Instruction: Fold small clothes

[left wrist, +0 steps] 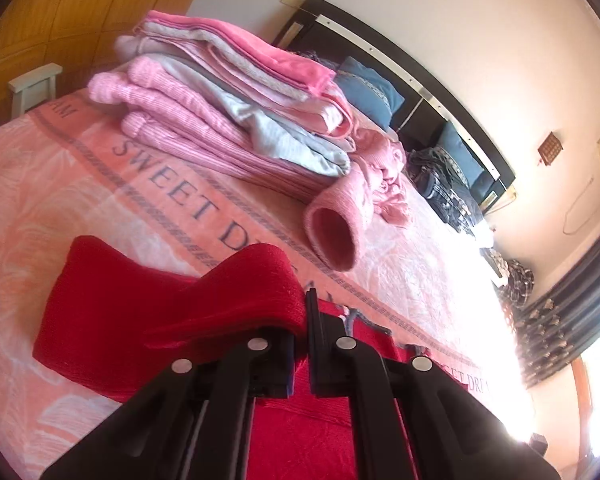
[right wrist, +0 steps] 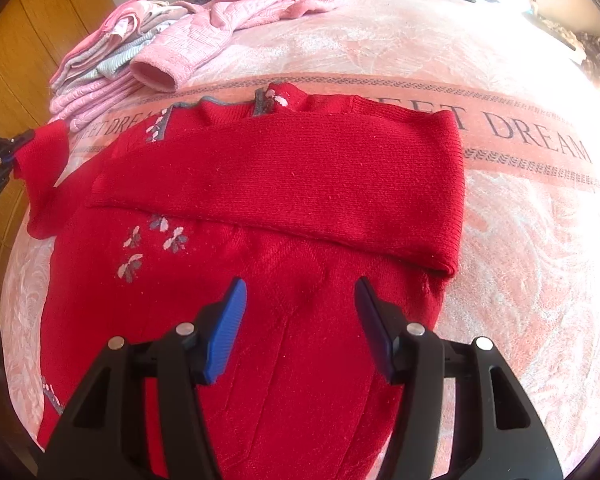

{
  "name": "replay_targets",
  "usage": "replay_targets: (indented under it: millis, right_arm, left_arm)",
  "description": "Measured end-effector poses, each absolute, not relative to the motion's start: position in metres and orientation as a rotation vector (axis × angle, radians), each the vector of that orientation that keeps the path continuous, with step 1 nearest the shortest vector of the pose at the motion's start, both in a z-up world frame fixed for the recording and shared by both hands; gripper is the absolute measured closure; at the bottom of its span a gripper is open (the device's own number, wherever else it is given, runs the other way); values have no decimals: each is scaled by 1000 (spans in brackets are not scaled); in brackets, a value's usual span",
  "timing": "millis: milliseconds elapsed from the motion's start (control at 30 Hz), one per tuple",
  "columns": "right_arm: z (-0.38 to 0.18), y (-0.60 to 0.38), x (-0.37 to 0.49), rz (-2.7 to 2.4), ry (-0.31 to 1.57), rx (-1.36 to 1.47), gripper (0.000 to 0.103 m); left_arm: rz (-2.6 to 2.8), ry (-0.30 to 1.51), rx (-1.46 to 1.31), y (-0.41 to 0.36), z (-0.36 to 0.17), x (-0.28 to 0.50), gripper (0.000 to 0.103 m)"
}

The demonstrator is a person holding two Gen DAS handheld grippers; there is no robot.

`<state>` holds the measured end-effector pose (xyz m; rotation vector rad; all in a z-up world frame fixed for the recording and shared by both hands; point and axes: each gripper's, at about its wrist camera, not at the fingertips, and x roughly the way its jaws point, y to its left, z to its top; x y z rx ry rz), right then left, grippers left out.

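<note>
Pink bedspread [right wrist: 380, 52] carries a red sweater [right wrist: 236, 288] under the wide-open, empty right gripper [right wrist: 300, 312]. One sleeve [right wrist: 284, 176] lies folded across; the left gripper [left wrist: 300, 320] pinches the other (apparently lifted). Body folds remain.

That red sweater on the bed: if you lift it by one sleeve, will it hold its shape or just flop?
Probably flop: the red sweater is soft knit, and the sleeve pinched by the left gripper already sags. It likely grips well, being fuzzy. The folded right sleeve may slide off if tugged.
</note>
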<state>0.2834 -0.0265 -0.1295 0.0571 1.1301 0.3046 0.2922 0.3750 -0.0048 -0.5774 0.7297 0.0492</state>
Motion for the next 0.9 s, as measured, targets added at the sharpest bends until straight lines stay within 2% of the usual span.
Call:
replay_targets:
  millis: [367,667,800,900]
  right_arm:
    - [-140,-39,285,283,1176,80,47]
    - [-139,-47,286,268,1176,92,47]
    - [-139,-50,287,257,1174,93,47]
    - [-139,-53,287,246,1174,92,47]
  left_arm:
    - [-115,785,-552,277,-27,318,99]
    - [-158,828,-545,235,-55,326,99]
    - [-209,847,-486,209,-64,325,99]
    - [-266,933,-377,181,-78,332,99]
